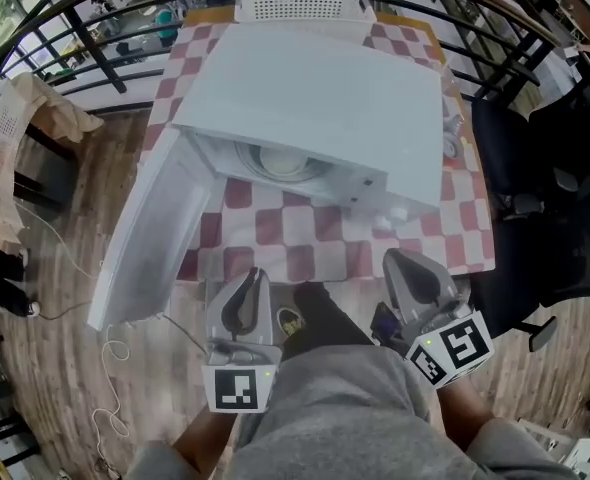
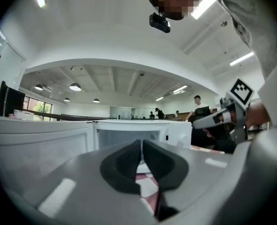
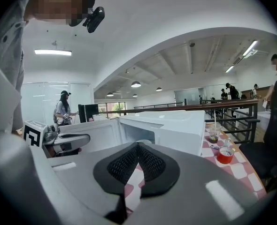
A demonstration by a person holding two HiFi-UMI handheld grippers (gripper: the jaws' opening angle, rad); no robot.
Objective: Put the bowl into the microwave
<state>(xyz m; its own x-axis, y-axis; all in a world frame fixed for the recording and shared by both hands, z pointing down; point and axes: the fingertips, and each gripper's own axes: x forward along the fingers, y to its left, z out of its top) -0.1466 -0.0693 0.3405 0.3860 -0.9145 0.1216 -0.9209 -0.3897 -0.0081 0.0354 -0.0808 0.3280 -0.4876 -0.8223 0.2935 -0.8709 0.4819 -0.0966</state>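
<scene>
Checkered table (image 1: 275, 250): bowl (image 1: 280, 161) inside open microwave (image 1: 315, 98) (left tongs (image 1: 254, 276), right tongs (image 1: 401, 260) closed).

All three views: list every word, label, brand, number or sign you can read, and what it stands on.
No readable text anywhere.
On the left gripper cube and right gripper cube: black-and-white square marker patterns, not letters.
On the microwave: no brand or label shows.
On the red cup: any print too small to read.

Check-cloth table (image 1: 275, 233): open microwave (image 1: 325, 108) mid, white basket (image 1: 300, 0) far end, red cup (image 3: 225, 154) beside microwave.
</scene>
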